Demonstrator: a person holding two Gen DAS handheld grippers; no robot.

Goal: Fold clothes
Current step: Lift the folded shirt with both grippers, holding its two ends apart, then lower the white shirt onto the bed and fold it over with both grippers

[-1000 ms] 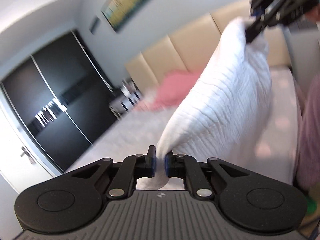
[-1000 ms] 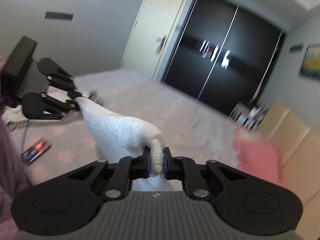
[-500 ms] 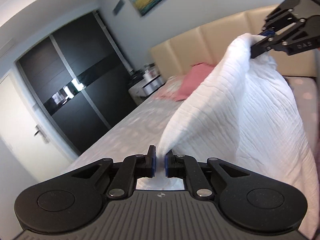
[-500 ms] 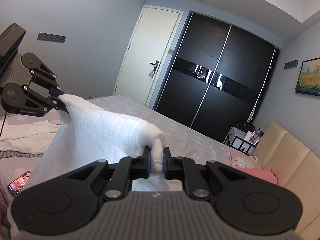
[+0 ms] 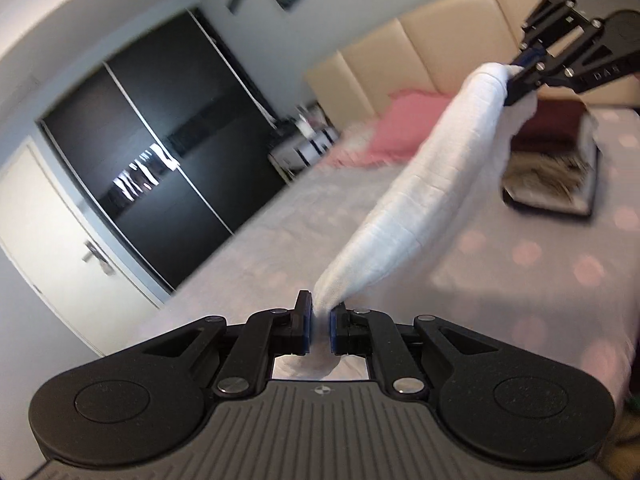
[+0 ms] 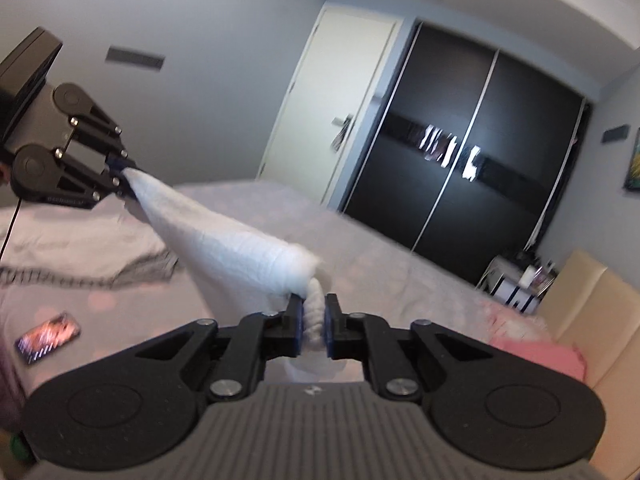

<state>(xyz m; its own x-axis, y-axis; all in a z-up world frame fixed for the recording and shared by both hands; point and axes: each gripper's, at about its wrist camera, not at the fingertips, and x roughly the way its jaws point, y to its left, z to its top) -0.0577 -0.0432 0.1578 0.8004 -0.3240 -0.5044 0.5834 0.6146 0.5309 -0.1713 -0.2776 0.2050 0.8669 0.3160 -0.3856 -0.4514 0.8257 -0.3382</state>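
Observation:
A white textured garment (image 5: pixel 424 200) is stretched taut in the air above the bed between my two grippers. My left gripper (image 5: pixel 319 326) is shut on one end of it. My right gripper (image 6: pixel 313 330) is shut on the other end, bunched between its pads. In the left wrist view the right gripper (image 5: pixel 516 80) shows at the upper right; in the right wrist view the left gripper (image 6: pixel 120 178) shows at the left, with the garment (image 6: pixel 224 248) running between them. Part of the cloth hangs below the taut edge.
The bed (image 5: pixel 520 272) has a pale sheet with pink dots. A stack of folded clothes (image 5: pixel 548 168) and pink pillows (image 5: pixel 404 128) lie near the beige headboard. A phone (image 6: pixel 48 338) and more light clothes (image 6: pixel 72 248) lie on the bed. A black wardrobe (image 6: pixel 460 168) stands beyond.
The garment has been pulled from a wide hanging sheet into a narrower taut band. Both views have swung downward toward the bed. Both grippers keep their hold.

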